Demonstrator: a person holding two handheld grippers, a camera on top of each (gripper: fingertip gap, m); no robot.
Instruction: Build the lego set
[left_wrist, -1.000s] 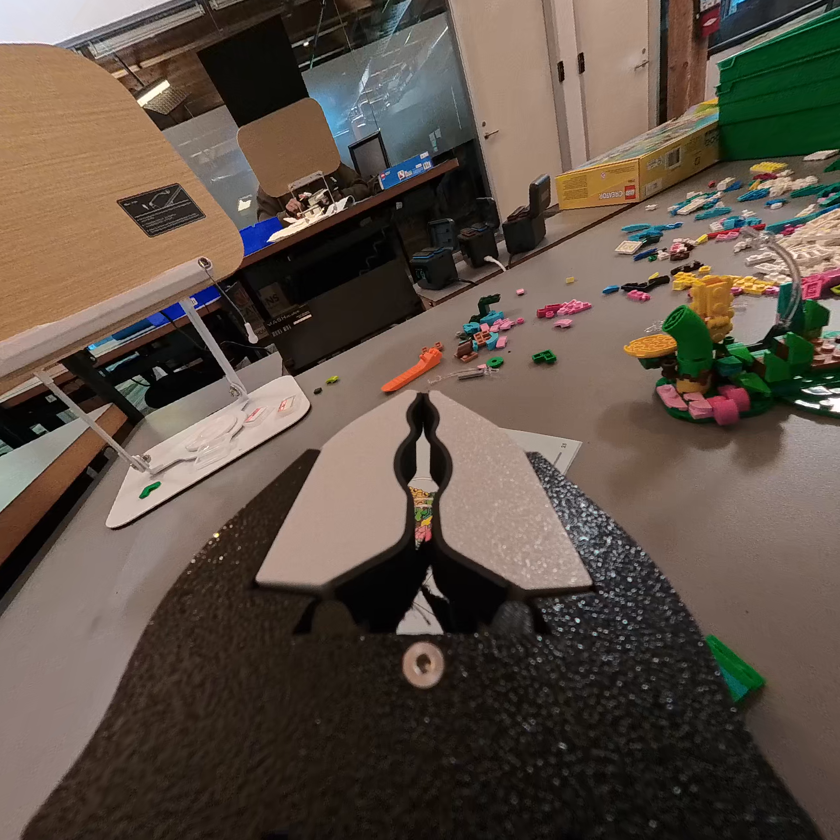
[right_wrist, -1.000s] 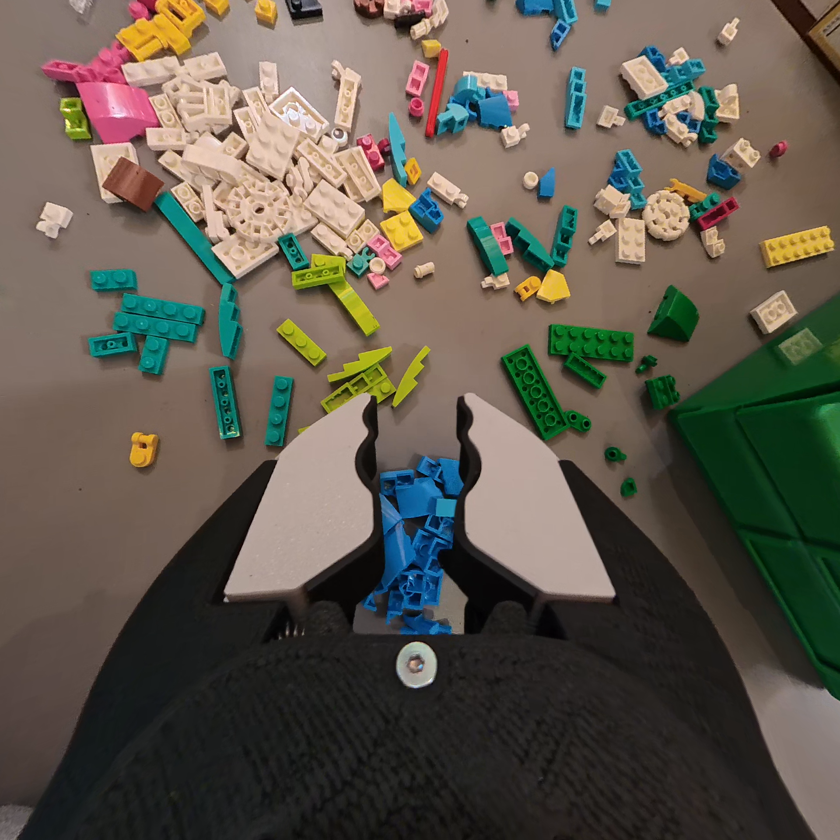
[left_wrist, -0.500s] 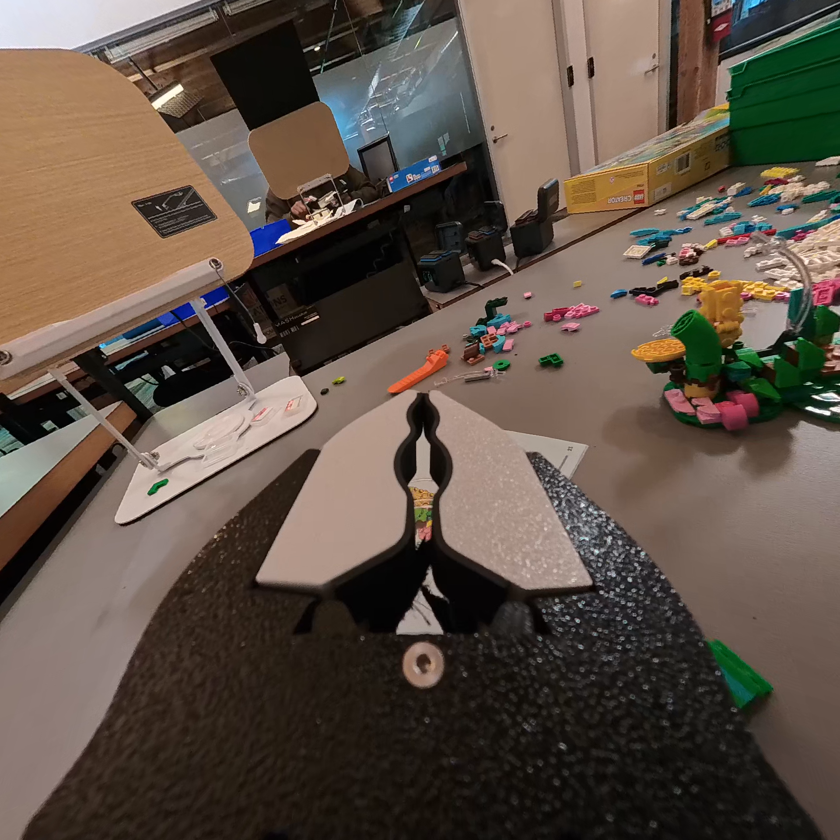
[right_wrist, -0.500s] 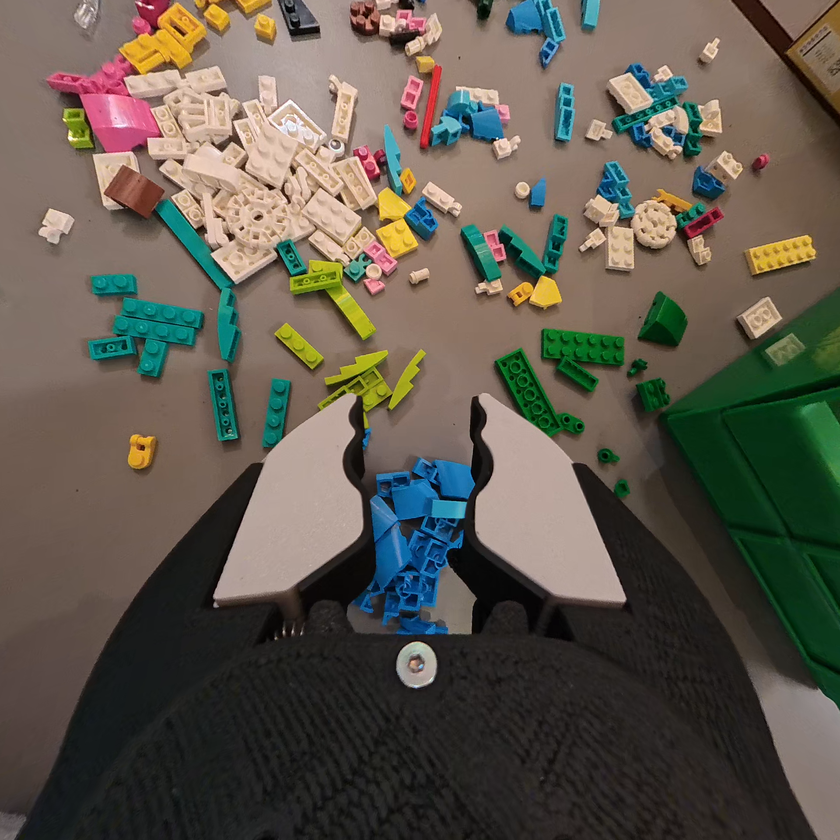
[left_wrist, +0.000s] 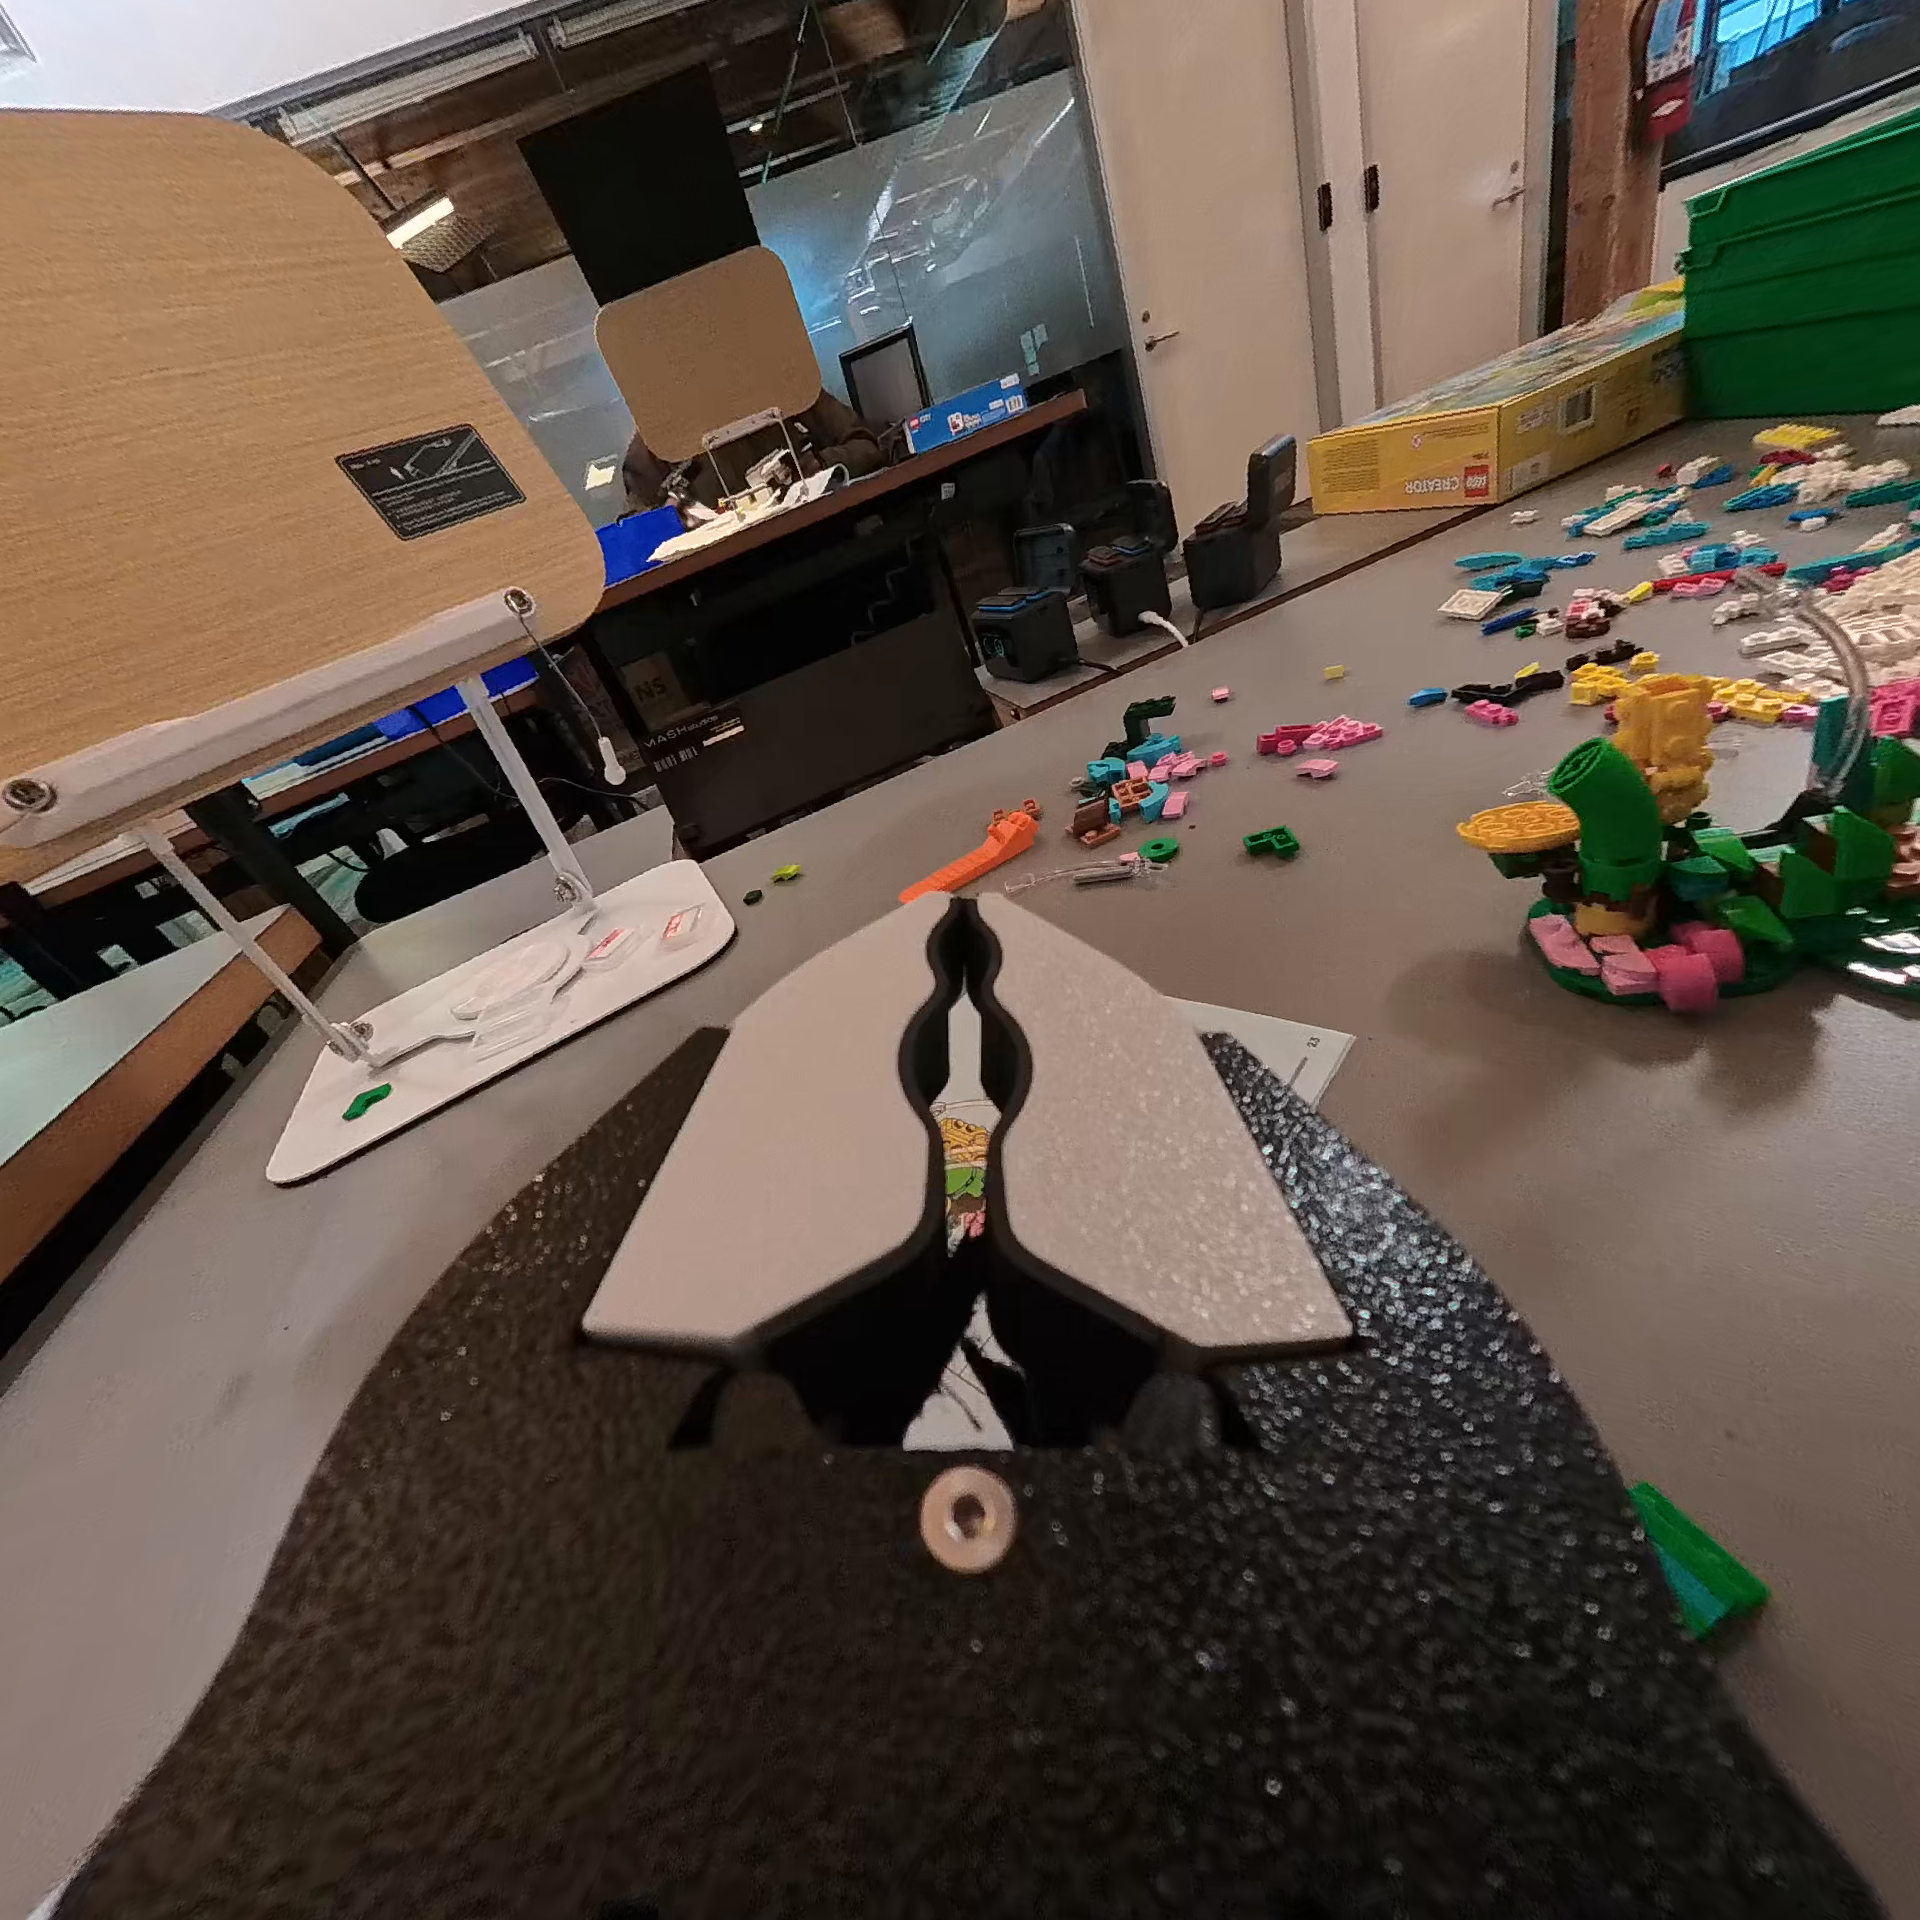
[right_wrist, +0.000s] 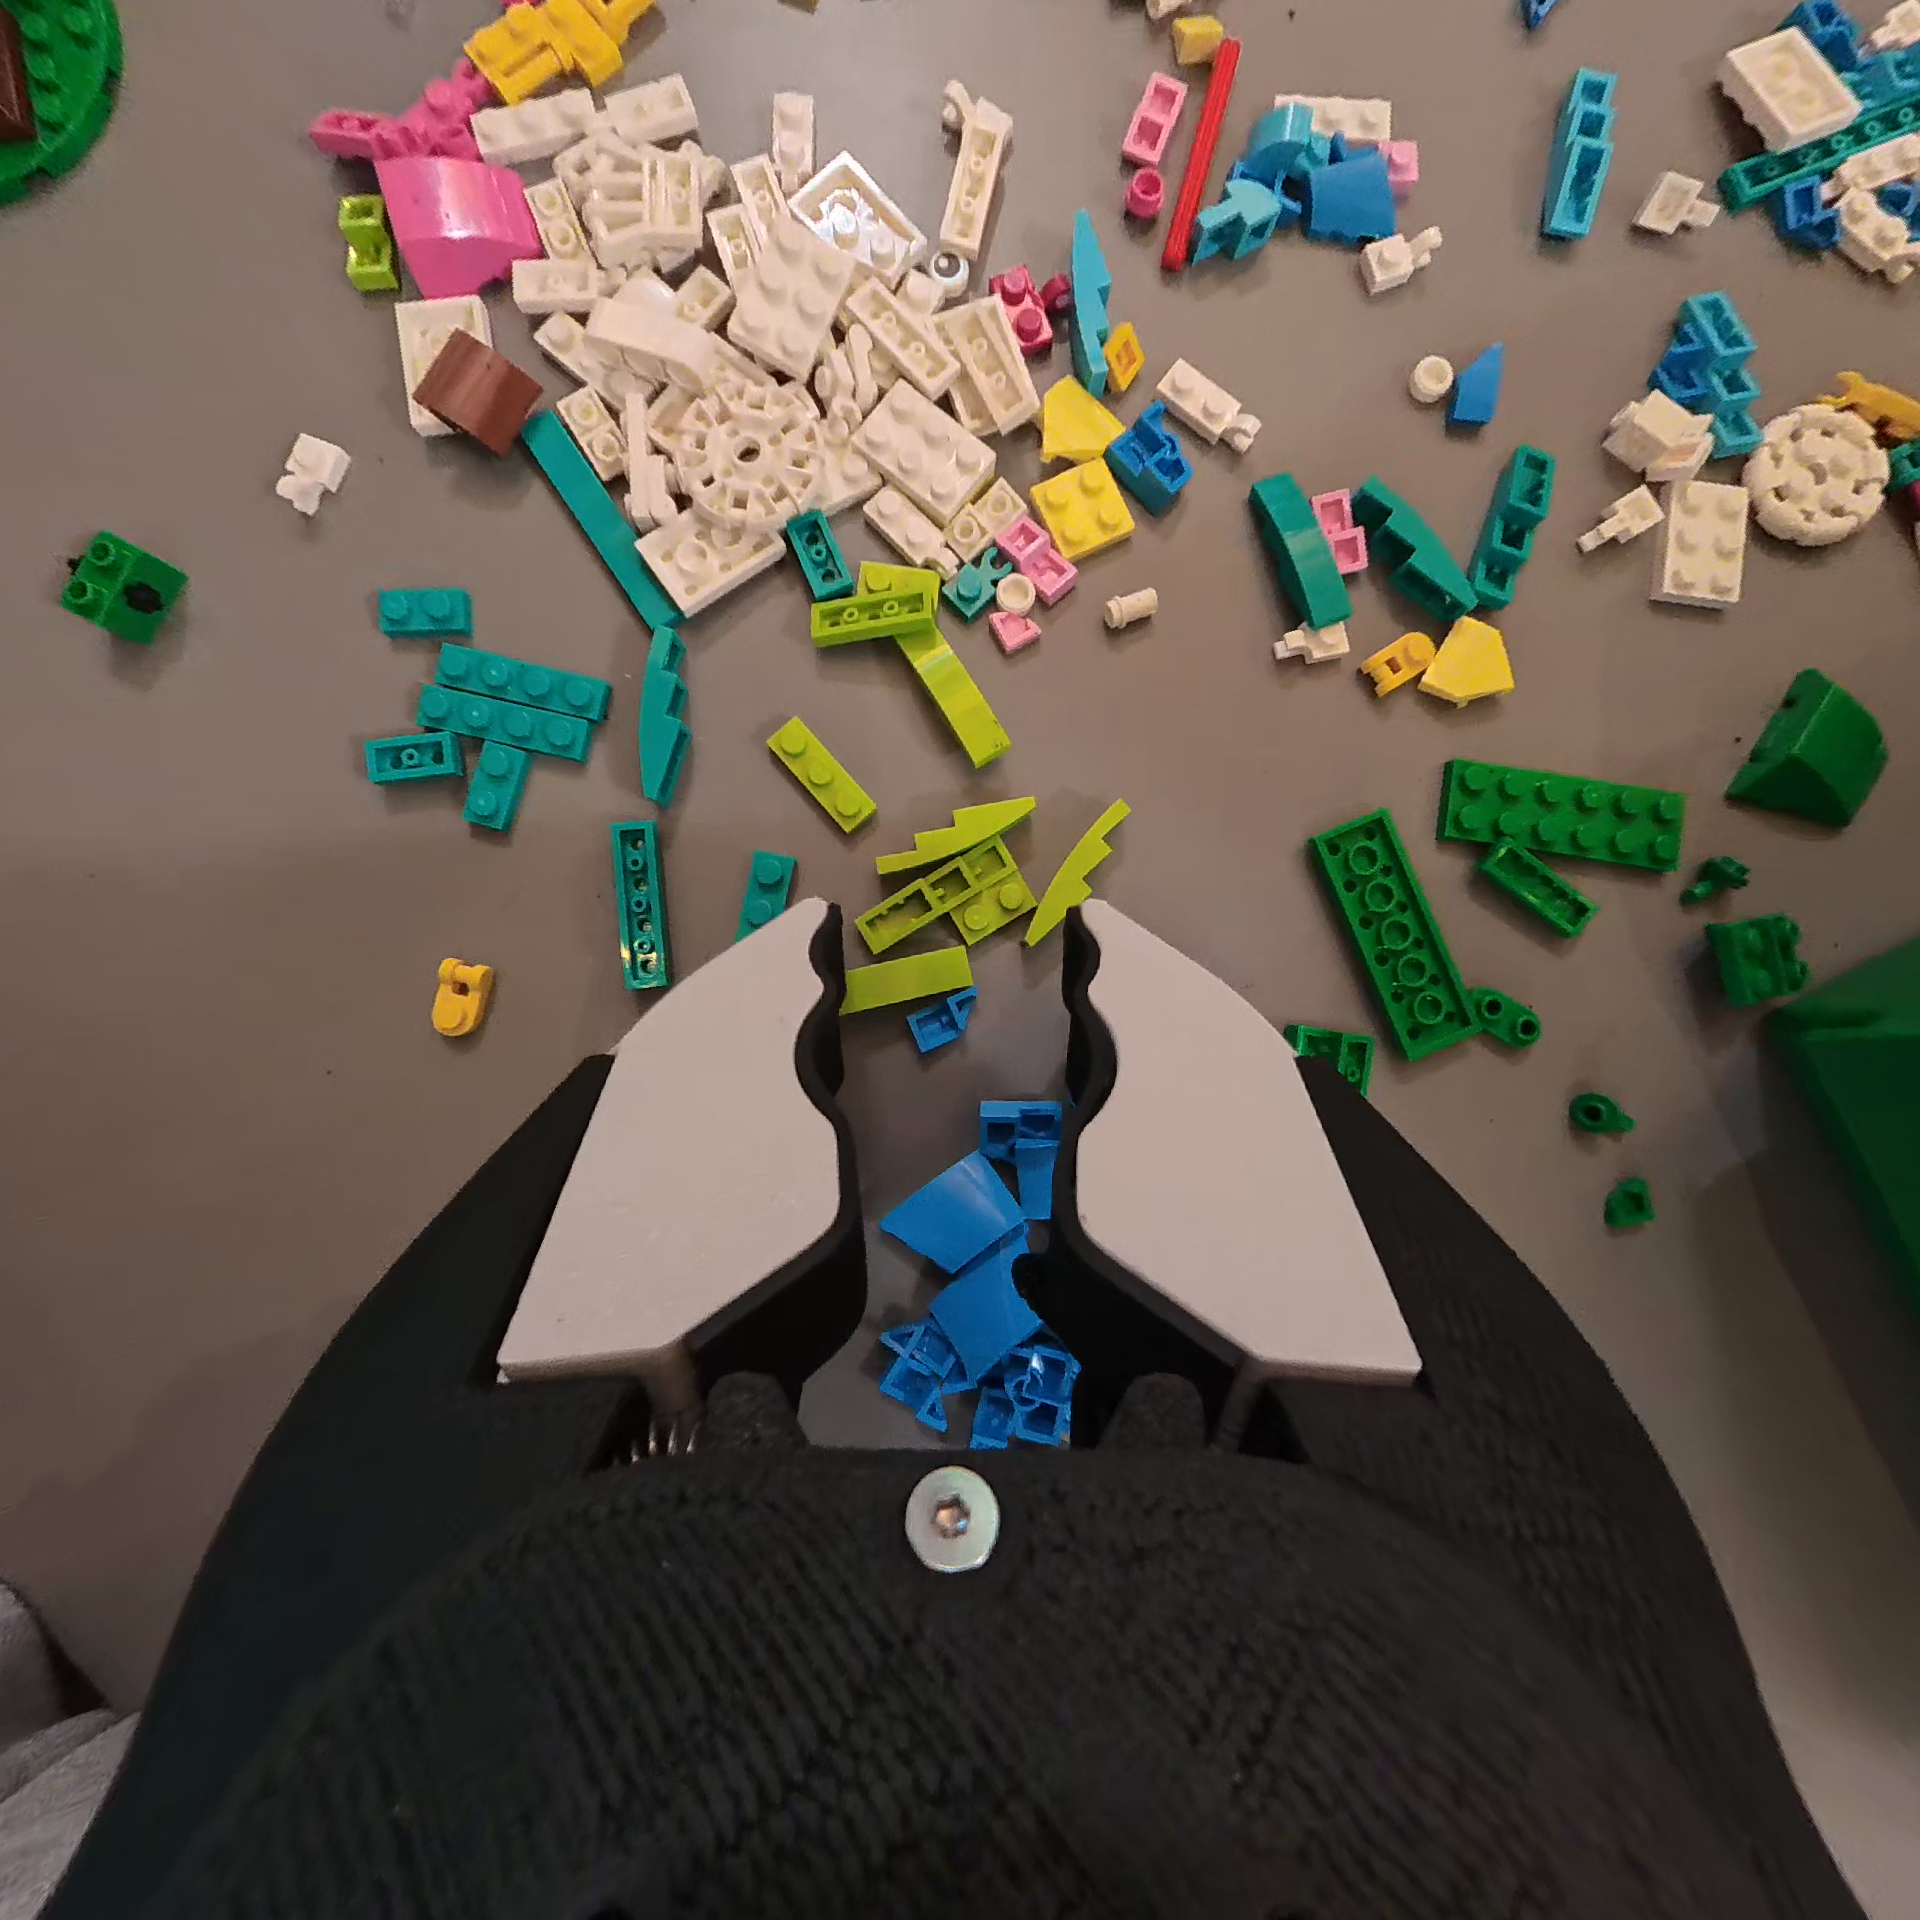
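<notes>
My left gripper (left_wrist: 961, 912) is shut with nothing between its fingertips. It hovers low over a printed booklet page (left_wrist: 1280, 1049) on the grey table (left_wrist: 1558, 1299). My right gripper (right_wrist: 953, 914) is open and points down at the table. A pile of blue bricks (right_wrist: 977, 1278) lies on the table under the gap between its fingers. One small blue brick (right_wrist: 940, 1020) lies apart from the pile. Lime green pieces (right_wrist: 951, 888) lie between and just beyond the fingertips. The pads do not press on any piece.
A white brick pile (right_wrist: 769, 343), teal plates (right_wrist: 509, 707) and green plates (right_wrist: 1558, 810) lie ahead of my right gripper, with a green bin (right_wrist: 1860, 1091) to its right. Near my left gripper are a built green model (left_wrist: 1662, 883), an orange tool (left_wrist: 971, 857), a wooden stand (left_wrist: 208, 416) and a yellow box (left_wrist: 1496, 447). Across from one pair of fingers to the other is roughly 45 centimetres.
My right gripper has opened wider and moved forward, so its fingertips now reach the lime pieces. One small blue brick now lies apart from the pile. My left gripper stays shut and has barely shifted.
</notes>
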